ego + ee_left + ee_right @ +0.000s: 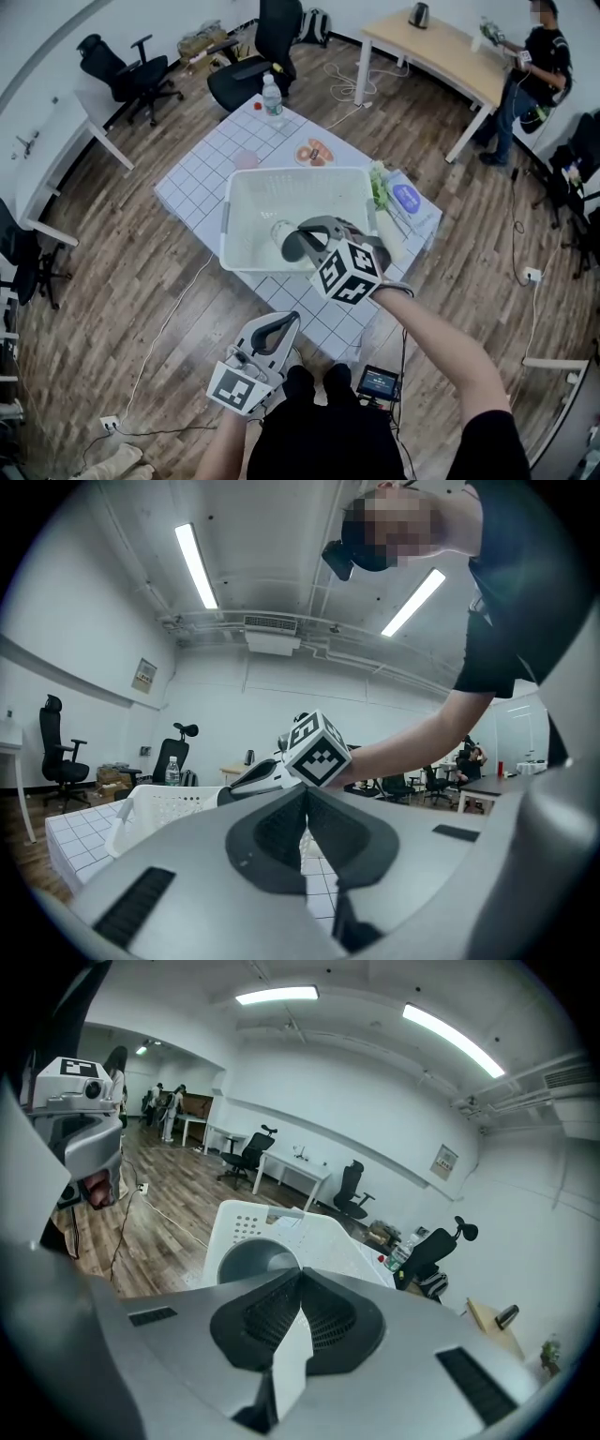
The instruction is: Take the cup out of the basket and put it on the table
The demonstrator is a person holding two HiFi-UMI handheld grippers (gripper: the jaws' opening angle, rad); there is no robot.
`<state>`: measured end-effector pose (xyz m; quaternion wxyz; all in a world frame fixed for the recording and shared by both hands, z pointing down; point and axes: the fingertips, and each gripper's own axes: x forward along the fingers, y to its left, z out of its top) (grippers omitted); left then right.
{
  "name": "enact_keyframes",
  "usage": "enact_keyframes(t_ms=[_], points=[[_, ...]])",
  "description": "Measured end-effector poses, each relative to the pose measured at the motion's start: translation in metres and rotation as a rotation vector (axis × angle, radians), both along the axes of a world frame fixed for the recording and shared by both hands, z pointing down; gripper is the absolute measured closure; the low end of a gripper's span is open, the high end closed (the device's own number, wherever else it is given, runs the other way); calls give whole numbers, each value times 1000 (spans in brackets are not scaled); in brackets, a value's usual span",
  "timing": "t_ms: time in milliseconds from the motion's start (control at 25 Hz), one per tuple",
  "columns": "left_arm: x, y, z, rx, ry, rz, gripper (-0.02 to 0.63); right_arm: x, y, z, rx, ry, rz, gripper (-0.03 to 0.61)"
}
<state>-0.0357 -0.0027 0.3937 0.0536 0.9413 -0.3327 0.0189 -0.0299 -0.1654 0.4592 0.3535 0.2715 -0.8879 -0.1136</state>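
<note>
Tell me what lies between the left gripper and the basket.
Only a bare strip of the checked table. The head view shows it between the left gripper, jaws shut, and the basket, with nothing on it.

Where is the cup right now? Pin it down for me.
In the head view the cup is at centre frame, inside the white basket near the wall closest to the person, pinched by the shut right hand-held gripper.

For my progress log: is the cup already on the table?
No. The right claw is shut on the cup, held over the basket.
</note>
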Motion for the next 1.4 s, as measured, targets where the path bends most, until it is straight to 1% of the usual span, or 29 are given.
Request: enact_keyframes(t_ms=[120,240,400,640,920,1160,1400], points=[[5,3,-1,16,-21,4,606,8,12,-4,-7,-34,18,552],[12,7,-2,19,-8,13,606,15,23,-9,-13,-77,43,552],[16,10,-3,31,-13,18,606,24,38,-14,-36,-149,89,552],[22,15,-6,40,-7,26,606,37,59,-17,-53,-218,135,552],[24,18,-2,25,-8,29,606,53,78,-27,-70,-332,216,552],[23,19,-2,34,-11,27,606,65,98,-31,-89,-398,271,552],[23,21,-2,30,-8,28,606,76,121,-35,-104,-436,302,552]])
